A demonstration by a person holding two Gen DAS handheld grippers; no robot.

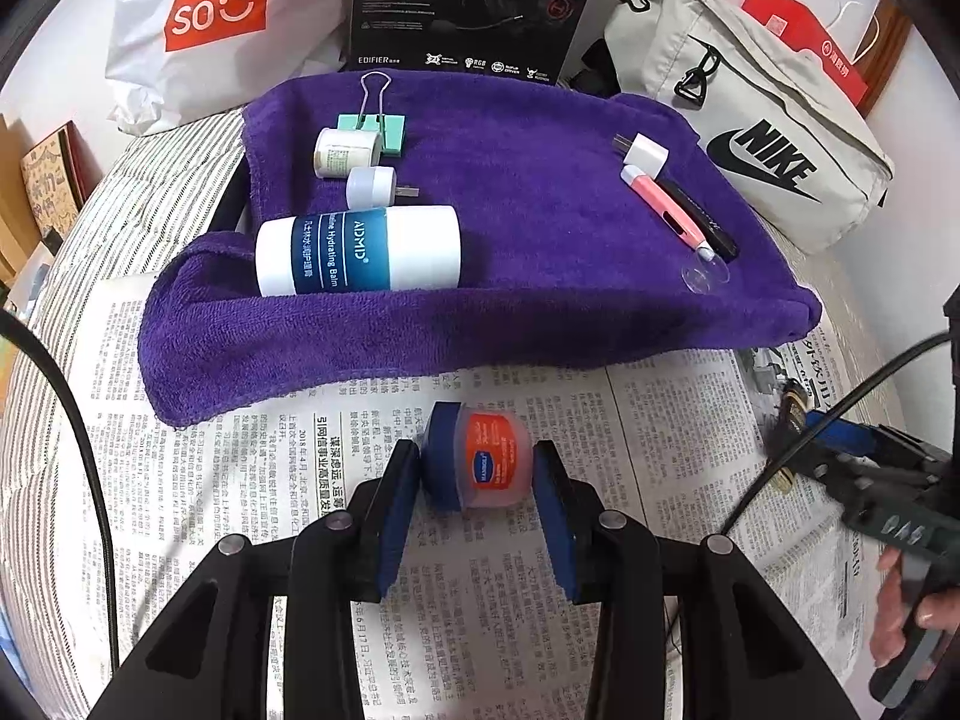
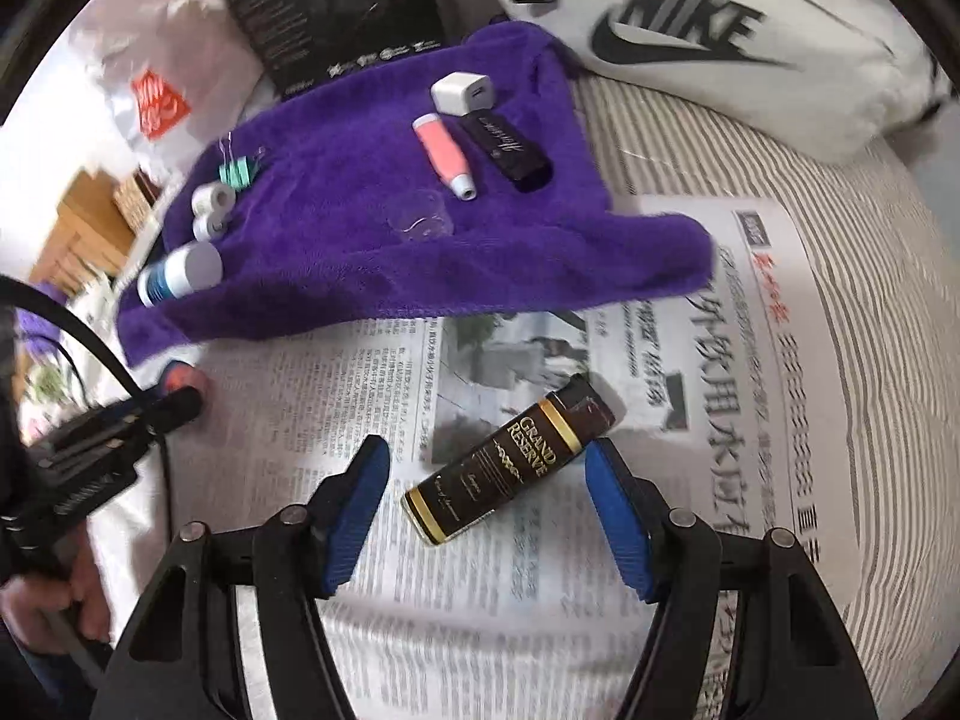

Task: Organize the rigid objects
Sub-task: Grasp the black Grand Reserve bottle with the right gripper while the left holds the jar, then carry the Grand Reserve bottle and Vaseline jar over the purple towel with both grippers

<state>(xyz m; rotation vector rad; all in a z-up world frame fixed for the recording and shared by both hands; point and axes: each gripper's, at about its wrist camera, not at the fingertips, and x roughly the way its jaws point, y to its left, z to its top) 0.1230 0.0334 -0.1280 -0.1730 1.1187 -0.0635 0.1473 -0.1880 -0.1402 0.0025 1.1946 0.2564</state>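
My left gripper [image 1: 477, 468] is shut on a small Vaseline jar [image 1: 486, 462] with a blue lid, just above the newspaper [image 1: 480, 600]. My right gripper [image 2: 489, 492] is open around a dark brown Grand Reserve bottle [image 2: 510, 459] that lies on the newspaper [image 2: 300, 408] between the fingers, apart from both pads. On the purple towel [image 1: 510, 192] lie a white and blue ADMD balm tube [image 1: 360, 252], two small white items [image 1: 347, 150], a green binder clip [image 1: 375, 120], a white charger [image 1: 645, 153], a pink pen [image 1: 669, 210], a black stick and a clear suction cup [image 1: 705, 276].
A Miniso bag [image 1: 210, 18], a black Edifier box [image 1: 468, 0] and a white Nike bag [image 1: 756, 120] stand behind the towel. Striped bedding [image 2: 840, 360] lies under the newspaper. The right gripper and hand show at the left wrist view's right edge [image 1: 870, 480].
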